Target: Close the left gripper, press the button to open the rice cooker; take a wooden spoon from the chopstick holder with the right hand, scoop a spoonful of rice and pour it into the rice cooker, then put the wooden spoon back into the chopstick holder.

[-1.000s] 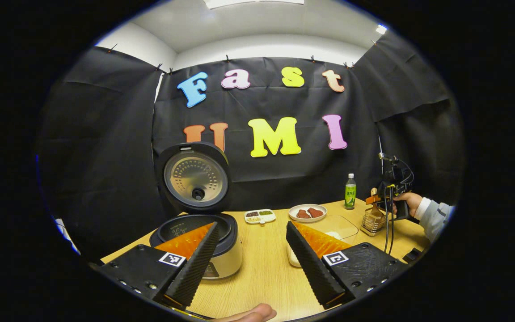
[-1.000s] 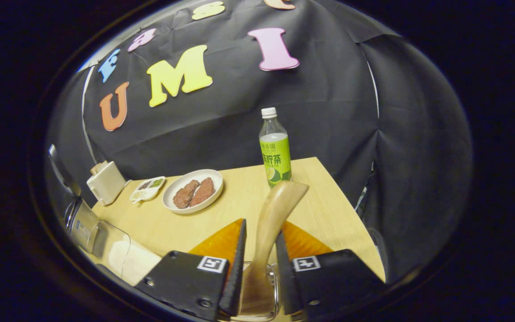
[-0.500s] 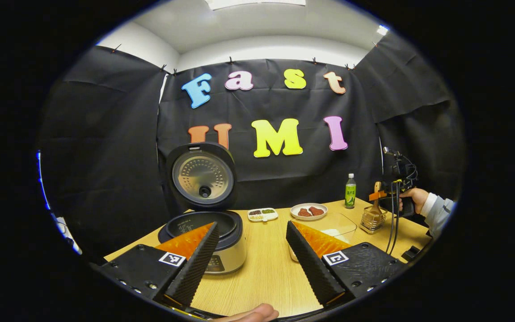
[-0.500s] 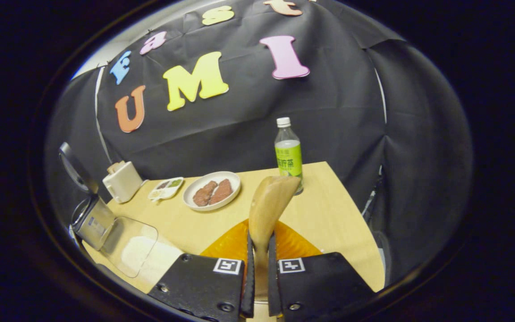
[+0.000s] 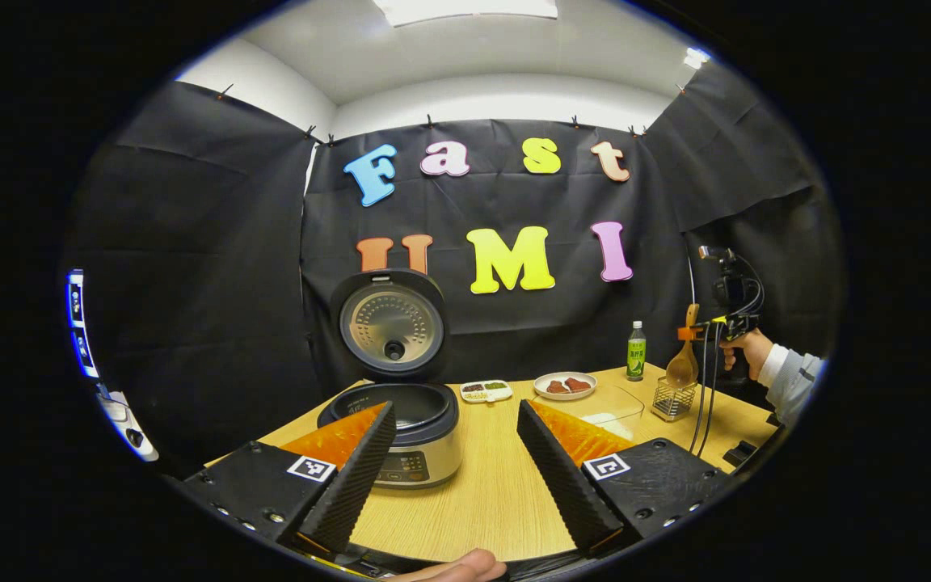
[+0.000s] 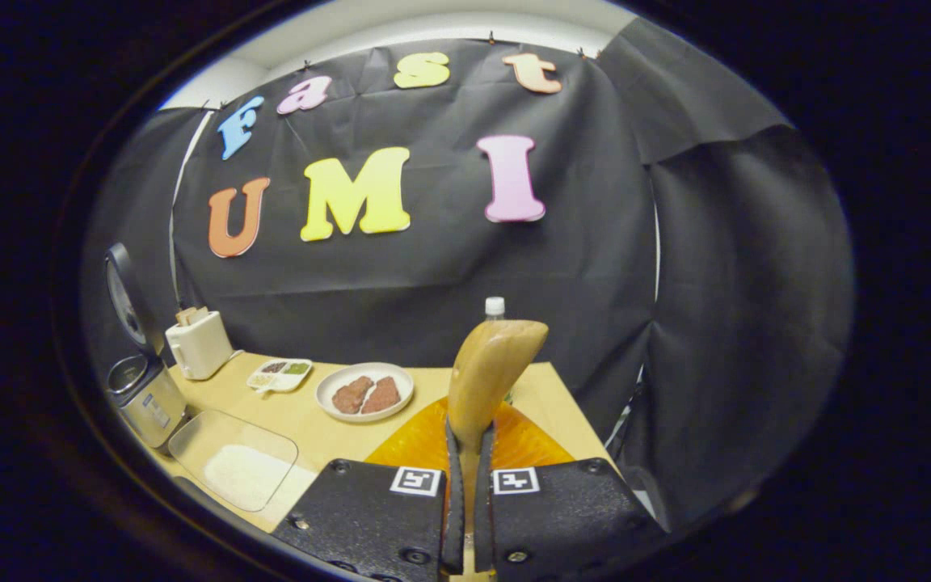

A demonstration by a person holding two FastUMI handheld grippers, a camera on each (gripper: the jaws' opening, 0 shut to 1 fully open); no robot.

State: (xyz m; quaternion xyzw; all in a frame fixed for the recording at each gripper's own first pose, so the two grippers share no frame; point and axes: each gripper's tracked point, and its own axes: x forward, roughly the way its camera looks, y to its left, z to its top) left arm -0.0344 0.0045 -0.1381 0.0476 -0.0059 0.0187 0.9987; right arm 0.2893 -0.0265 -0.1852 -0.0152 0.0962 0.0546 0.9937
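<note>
Spoon lift is what changes here. The wooden spoon [image 6: 488, 368] is now clamped between the two fingers of the right gripper [image 6: 465, 485], which are pressed on its handle with almost no gap between them; one second ago the fingers were still apart around the handle. In the left gripper view the same spoon hangs with its bowl just above the chopstick holder [image 5: 671, 398], while half a second ago it was lower, in the holder. So the spoon looks nearly free of the holder.

The rice cooker [image 5: 401, 428] stands at the left part of the table [image 5: 482, 493] with its lid upright, so the opening step is done. The left gripper [image 5: 453, 461] waits wide open and holds nothing, and it is farther back from the cooker than one second ago. The clear container of rice [image 6: 235, 465] lies between the cooker and the holder.

I judge that the next step is to carry the spoon to this container and scoop. The grip is near the end of the handle, so the spoon may turn in the fingers during the scoop.
</note>
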